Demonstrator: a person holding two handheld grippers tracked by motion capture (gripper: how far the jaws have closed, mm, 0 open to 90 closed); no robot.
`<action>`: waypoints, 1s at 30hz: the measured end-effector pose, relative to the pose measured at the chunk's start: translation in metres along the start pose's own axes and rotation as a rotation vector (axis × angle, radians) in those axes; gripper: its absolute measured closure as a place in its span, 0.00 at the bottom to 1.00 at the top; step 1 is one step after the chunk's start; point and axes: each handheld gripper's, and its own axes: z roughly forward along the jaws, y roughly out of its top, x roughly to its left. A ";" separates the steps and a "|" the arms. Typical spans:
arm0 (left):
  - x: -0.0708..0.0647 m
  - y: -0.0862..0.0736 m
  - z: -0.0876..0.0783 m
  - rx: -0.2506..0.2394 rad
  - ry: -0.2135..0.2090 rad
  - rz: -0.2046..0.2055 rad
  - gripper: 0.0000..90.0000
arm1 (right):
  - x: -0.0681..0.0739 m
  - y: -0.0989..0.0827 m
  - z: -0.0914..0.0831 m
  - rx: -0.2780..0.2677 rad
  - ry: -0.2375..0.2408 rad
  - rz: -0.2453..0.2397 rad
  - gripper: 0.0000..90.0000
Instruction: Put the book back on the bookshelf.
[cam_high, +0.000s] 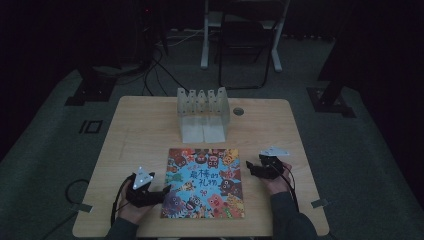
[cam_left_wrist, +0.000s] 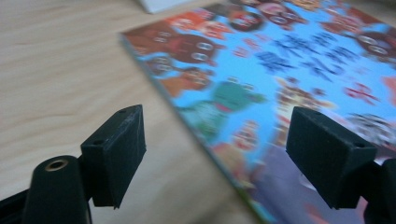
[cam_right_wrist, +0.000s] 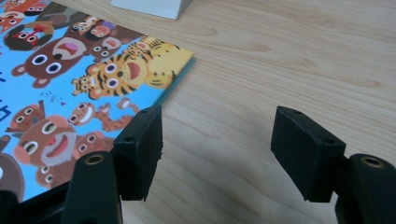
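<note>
A picture book (cam_high: 205, 183) with a blue cover full of cartoon animals lies flat in the middle of the wooden table. My left gripper (cam_high: 161, 192) sits at the book's lower left edge, open, its jaws straddling that edge (cam_left_wrist: 210, 154) with nothing held. My right gripper (cam_high: 248, 167) rests on the table just right of the book's upper right part, also open. In the right gripper view the book's corner with tigers (cam_right_wrist: 140, 65) lies beside the left jaw, and bare wood is between the jaws.
A clear plastic rack (cam_high: 202, 114) with several upright dividers stands behind the book, its white base (cam_right_wrist: 149, 7) close to the book's far edge. A round hole (cam_high: 238, 111) is in the table near the rack. Chairs and cables lie on the dark floor beyond.
</note>
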 end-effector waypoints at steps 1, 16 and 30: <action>-0.005 -0.001 0.000 0.009 -0.012 0.006 0.21 | 0.001 0.001 0.001 0.000 0.001 -0.005 0.37; -0.049 -0.019 0.003 0.116 -0.127 0.193 0.06 | 0.010 0.012 0.016 -0.004 0.037 -0.003 0.37; -0.046 -0.019 0.011 0.139 -0.103 0.211 0.03 | 0.006 0.031 0.037 0.002 0.098 0.047 0.42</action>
